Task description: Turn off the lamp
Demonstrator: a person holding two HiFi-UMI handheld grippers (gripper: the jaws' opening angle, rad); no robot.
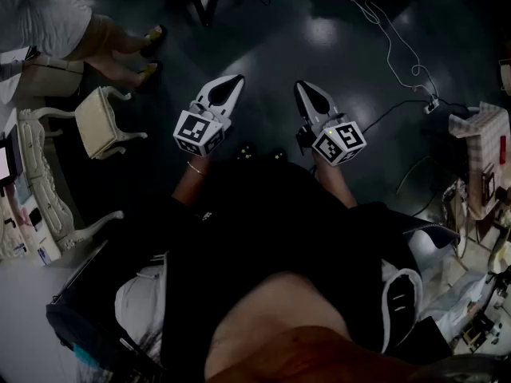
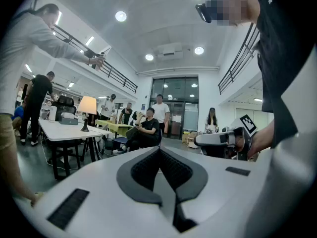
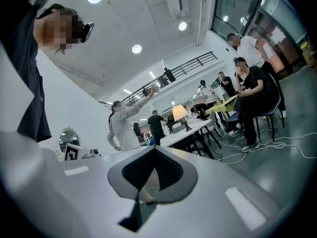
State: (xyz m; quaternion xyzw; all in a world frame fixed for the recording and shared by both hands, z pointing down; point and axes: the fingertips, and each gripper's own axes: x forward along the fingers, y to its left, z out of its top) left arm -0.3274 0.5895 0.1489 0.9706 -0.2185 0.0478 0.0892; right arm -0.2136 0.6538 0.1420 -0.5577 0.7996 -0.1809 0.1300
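Note:
The lamp (image 2: 87, 106), with a lit cream shade on a dark stem, stands far off on a white table (image 2: 64, 130). It is seen again, small, as the lamp (image 3: 179, 114) in the right gripper view. My left gripper (image 1: 233, 81) and right gripper (image 1: 304, 87) are held side by side over the dark floor, far from the lamp. The left gripper (image 2: 159, 150) has its jaws together with nothing between them. The right gripper (image 3: 153, 149) is likewise shut and empty. Each gripper view catches the other gripper at its edge.
A person in grey (image 3: 121, 125) stands between me and the table, one arm raised. Several people sit or stand beyond (image 2: 143, 130). A white chair (image 1: 100, 122) is at my left, and cables (image 1: 399, 54) trail over the floor ahead to the right. Cluttered boxes (image 1: 479, 166) sit at right.

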